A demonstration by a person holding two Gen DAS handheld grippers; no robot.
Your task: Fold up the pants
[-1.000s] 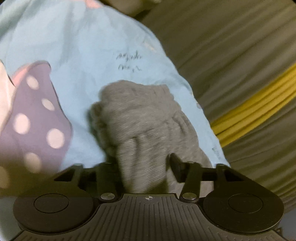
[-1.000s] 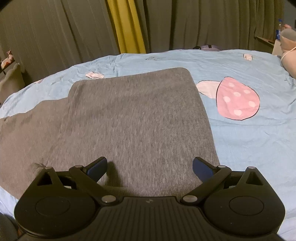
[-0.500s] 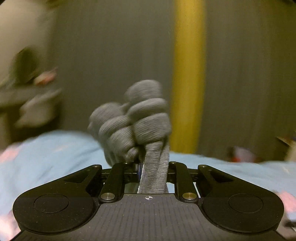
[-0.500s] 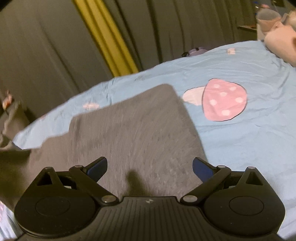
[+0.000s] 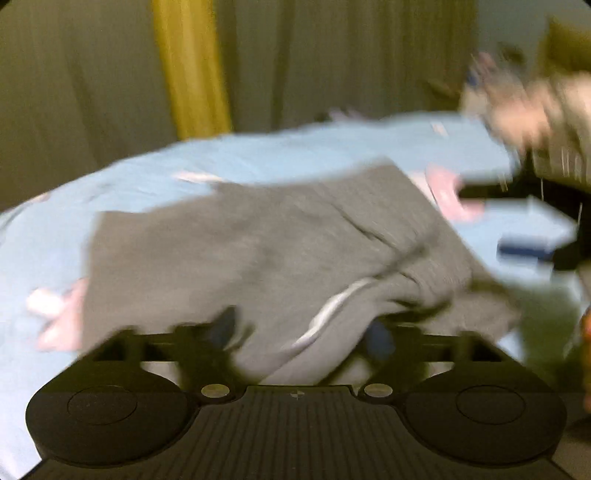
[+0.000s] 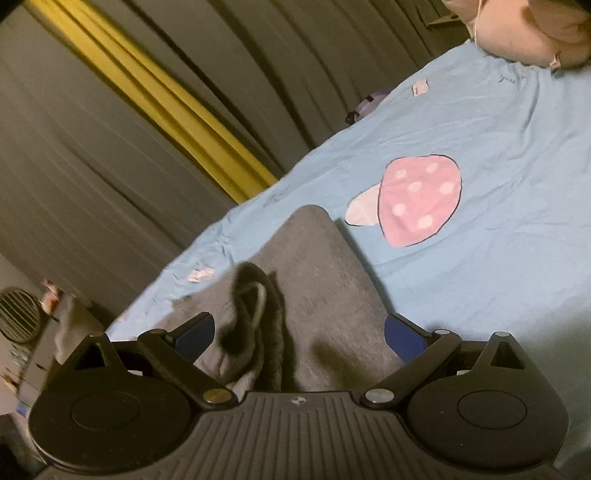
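The grey pants (image 5: 258, 254) lie on the light blue bedsheet (image 5: 55, 229), partly folded, with a bunched end and a pale drawstring nearest me. My left gripper (image 5: 301, 332) is open, its jaws apart on either side of that bunched cloth; the view is blurred. In the right wrist view the pants (image 6: 325, 295) lie below my right gripper (image 6: 299, 332), which is open and empty. A rumpled cuff with a drawstring loop (image 6: 255, 295) lies between its fingers.
Grey curtains with a yellow strip (image 6: 166, 110) hang behind the bed. A pink mushroom print (image 6: 417, 199) is on the sheet right of the pants. A plush toy (image 6: 524, 33) sits at the far right. A fan (image 6: 18, 314) stands at the left.
My left gripper was shut on a bunched pant end and lifted it; now its jaws are apart and the cloth lies over the pants. My right gripper tilted and stayed open.
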